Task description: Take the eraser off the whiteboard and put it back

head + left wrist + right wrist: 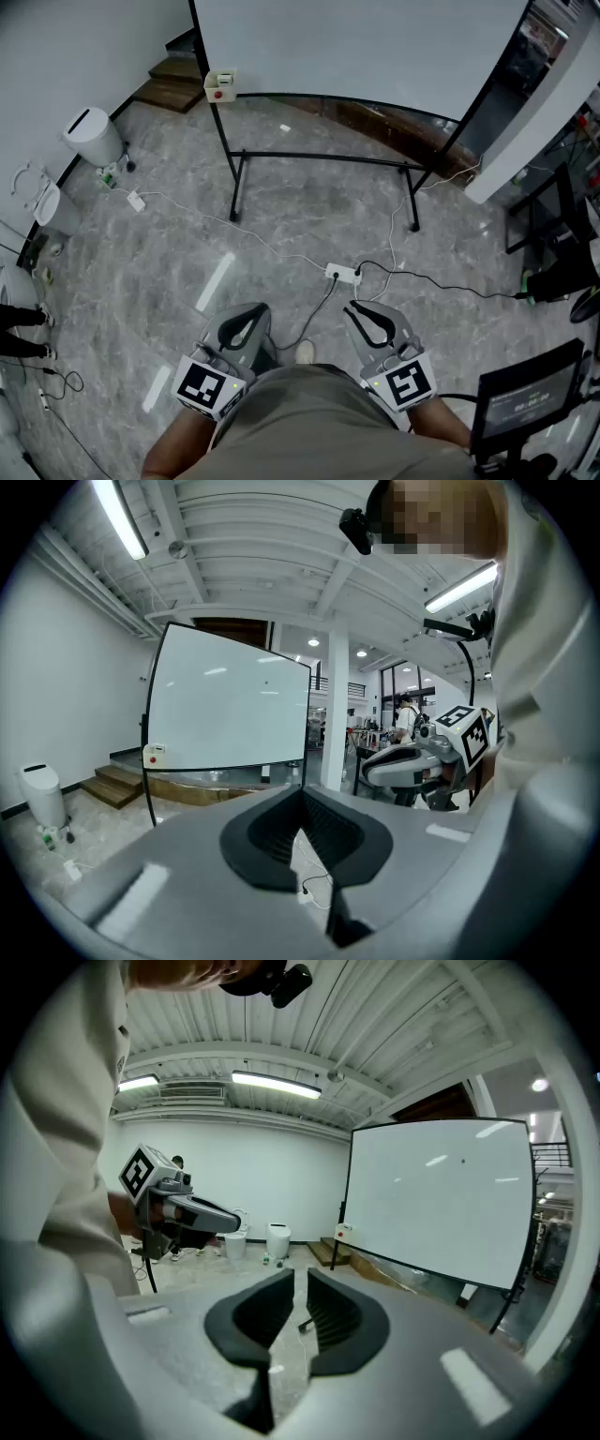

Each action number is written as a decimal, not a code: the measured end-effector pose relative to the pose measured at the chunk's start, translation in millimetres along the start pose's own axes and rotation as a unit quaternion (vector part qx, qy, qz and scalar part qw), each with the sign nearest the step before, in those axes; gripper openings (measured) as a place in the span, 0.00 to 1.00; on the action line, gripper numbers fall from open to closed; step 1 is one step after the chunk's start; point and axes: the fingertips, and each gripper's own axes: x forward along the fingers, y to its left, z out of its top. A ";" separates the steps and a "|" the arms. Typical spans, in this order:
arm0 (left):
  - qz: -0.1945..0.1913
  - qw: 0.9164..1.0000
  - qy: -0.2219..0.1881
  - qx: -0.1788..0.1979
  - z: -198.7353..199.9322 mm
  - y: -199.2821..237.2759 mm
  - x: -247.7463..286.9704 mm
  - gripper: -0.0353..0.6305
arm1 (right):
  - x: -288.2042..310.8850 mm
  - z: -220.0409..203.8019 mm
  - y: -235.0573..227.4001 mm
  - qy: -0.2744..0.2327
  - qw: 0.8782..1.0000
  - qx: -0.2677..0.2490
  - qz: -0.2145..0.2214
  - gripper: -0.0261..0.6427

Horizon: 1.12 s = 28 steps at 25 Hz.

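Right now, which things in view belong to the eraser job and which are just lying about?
Job: whiteboard; eraser at its lower left corner; left gripper and right gripper, both empty.
Lying about: power strip, white bin, wooden steps, screen.

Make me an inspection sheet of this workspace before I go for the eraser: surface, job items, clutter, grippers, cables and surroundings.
Surface: grey stone floor; no table seen.
Job's things: whiteboard blank, on a black stand; eraser, apparently the small white block with a red dot, at the board's lower left corner.
Clutter: white bin near the left wall.
Grippers: left gripper and right gripper both shut and empty, held low by the person's body, well short of the board.
Cables: power strip on the floor, white and black leads trailing from it.
Surroundings: wooden steps behind the board.
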 end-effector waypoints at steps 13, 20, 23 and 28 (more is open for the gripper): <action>0.002 1.000 -0.017 0.004 4.8 3.4 -3.5 0.06 | 1.6 1.8 -0.5 -0.011 1.000 0.017 -0.002 0.11; 0.027 1.000 -0.014 0.006 6.3 14.5 -7.3 0.06 | 8.5 -8.2 -0.9 -0.006 1.000 0.024 0.009 0.11; 0.039 0.999 -0.012 0.000 1.4 29.3 -8.6 0.06 | 22.1 -12.0 -0.6 0.003 1.000 0.019 0.021 0.12; 0.035 0.999 0.010 -0.013 -1.9 74.5 9.4 0.06 | 70.0 -6.1 -13.5 0.011 0.999 0.031 0.018 0.13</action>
